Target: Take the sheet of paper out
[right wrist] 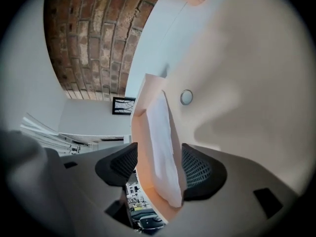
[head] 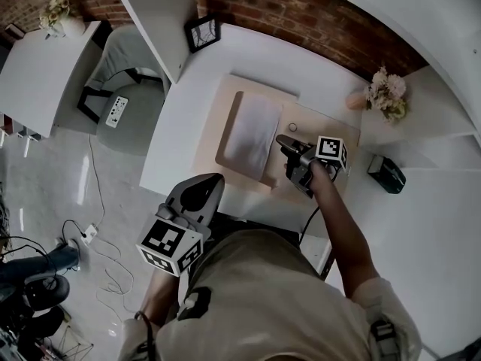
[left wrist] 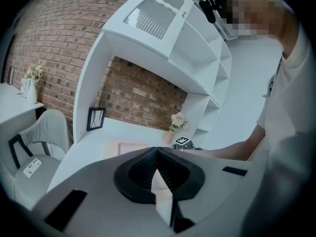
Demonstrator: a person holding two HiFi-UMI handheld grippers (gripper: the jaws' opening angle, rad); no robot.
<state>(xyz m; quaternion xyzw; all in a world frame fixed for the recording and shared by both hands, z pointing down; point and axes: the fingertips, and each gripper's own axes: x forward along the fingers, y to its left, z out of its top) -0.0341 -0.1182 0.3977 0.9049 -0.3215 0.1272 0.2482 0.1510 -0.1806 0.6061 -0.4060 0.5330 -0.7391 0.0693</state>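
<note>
An open beige folder (head: 213,138) lies on the white desk (head: 174,138), and a white sheet of paper (head: 252,130) rests on its left half. The right flap (head: 319,122) carries a round snap button (head: 292,127). My right gripper (head: 286,146) reaches in at the sheet's near right edge. In the right gripper view the gripper (right wrist: 159,164) stands open, with the sheet (right wrist: 163,142) and the folder edge (right wrist: 140,147) between the jaws; the pads do not press on them. My left gripper (head: 204,190) hangs off the desk's front edge, shut and empty (left wrist: 157,154).
A black picture frame (head: 203,33) leans at the back of the desk. A vase of flowers (head: 387,94) and a black device (head: 386,174) sit to the right. A grey chair (head: 124,96) stands at the left, and shelves rise above the desk.
</note>
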